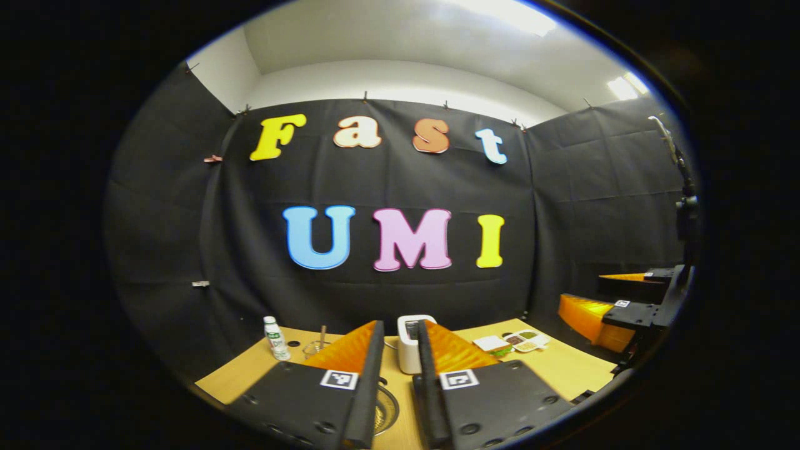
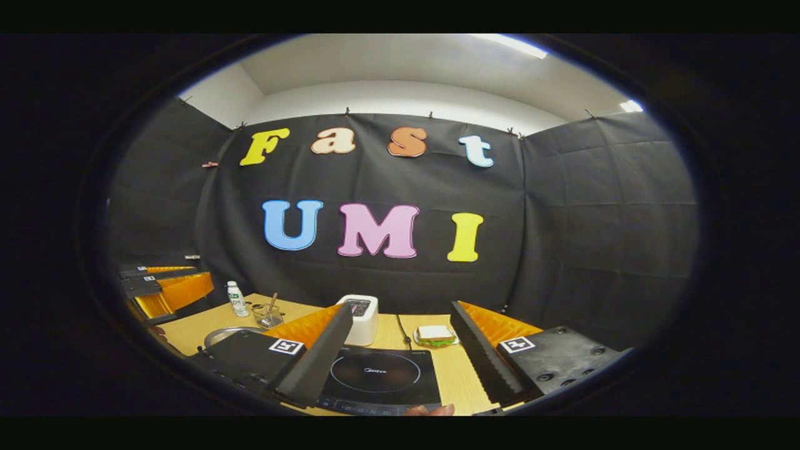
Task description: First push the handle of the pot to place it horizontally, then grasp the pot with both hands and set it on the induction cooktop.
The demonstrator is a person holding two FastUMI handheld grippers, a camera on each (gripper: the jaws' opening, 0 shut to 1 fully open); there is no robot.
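A light wooden table is standing in a booth with black cloth walls. The flat black induction cooktop is lying on it, between the right gripper fingers, which are spread wide and holding nothing. The left gripper is nearly closed, with just a thin gap and nothing in it. The shiny round metal pot is peeking out on the table, left of the cooktop; its handle is hidden. It is probably hard, heavy and slippery, so gripping the rim on both sides looks safest. A white toaster is sitting behind.
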